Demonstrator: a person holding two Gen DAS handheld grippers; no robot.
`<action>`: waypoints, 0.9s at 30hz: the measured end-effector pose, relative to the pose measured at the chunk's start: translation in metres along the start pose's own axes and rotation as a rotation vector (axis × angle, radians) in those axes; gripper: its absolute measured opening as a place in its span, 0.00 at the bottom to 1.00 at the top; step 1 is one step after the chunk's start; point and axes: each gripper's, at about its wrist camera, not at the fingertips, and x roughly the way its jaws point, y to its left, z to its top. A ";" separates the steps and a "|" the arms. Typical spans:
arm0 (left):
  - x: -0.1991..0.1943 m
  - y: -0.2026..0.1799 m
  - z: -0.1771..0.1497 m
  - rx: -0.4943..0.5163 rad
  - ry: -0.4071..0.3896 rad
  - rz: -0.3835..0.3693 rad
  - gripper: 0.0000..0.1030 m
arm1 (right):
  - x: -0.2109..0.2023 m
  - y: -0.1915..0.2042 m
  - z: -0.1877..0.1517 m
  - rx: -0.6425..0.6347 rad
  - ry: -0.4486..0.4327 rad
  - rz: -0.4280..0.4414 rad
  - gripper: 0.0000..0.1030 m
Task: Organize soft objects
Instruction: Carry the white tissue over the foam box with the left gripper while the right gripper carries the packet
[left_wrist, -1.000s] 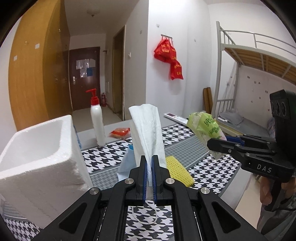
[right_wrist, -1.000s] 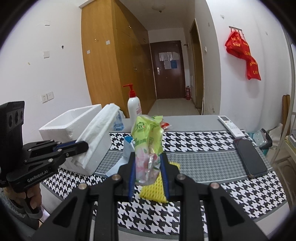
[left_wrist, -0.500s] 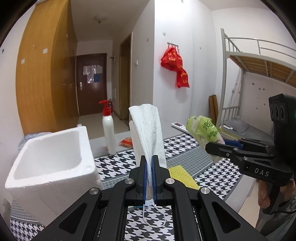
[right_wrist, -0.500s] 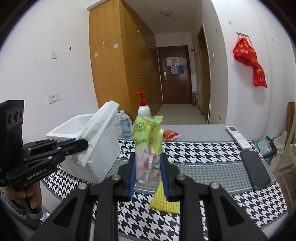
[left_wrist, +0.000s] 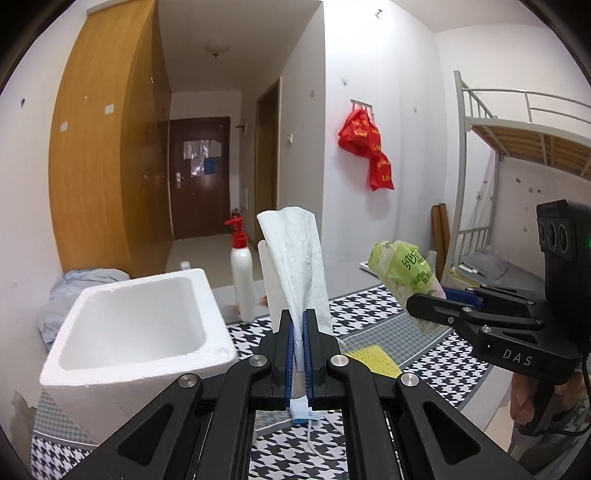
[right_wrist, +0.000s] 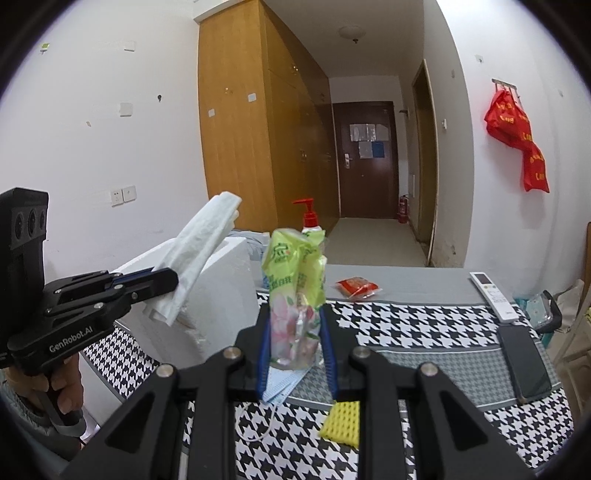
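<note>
My left gripper (left_wrist: 298, 325) is shut on a white face mask (left_wrist: 295, 254) that stands up from its jaws above the table; the same mask (right_wrist: 197, 251) shows at the left of the right wrist view. My right gripper (right_wrist: 295, 332) is shut on a green plastic packet (right_wrist: 295, 284) with pink flowers, also lifted; that green packet (left_wrist: 404, 273) appears at the right in the left wrist view. A white foam box (left_wrist: 136, 332) stands open at the left, just beside the mask. A yellow sponge (right_wrist: 341, 422) and a light blue mask (right_wrist: 280, 386) lie on the houndstooth cloth below.
A white pump bottle (left_wrist: 242, 280) with a red top stands behind the foam box. A red packet (right_wrist: 356, 288), a white remote (right_wrist: 493, 295) and a dark phone (right_wrist: 526, 365) lie on the table at the right. A bunk bed (left_wrist: 517, 147) stands at the far right.
Both grippers have risen with what they hold and tipped up, so the foam box's open top now shows more. The held mask and packet kept their places in the jaws.
</note>
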 end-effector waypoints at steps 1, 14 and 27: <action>-0.001 0.002 0.000 0.000 -0.002 0.004 0.05 | 0.001 0.000 0.001 -0.002 -0.002 0.003 0.27; -0.018 0.020 0.005 -0.019 -0.048 0.092 0.05 | 0.006 0.016 0.012 -0.043 -0.024 0.058 0.27; -0.032 0.037 0.005 -0.044 -0.051 0.157 0.05 | 0.017 0.035 0.020 -0.077 -0.016 0.122 0.27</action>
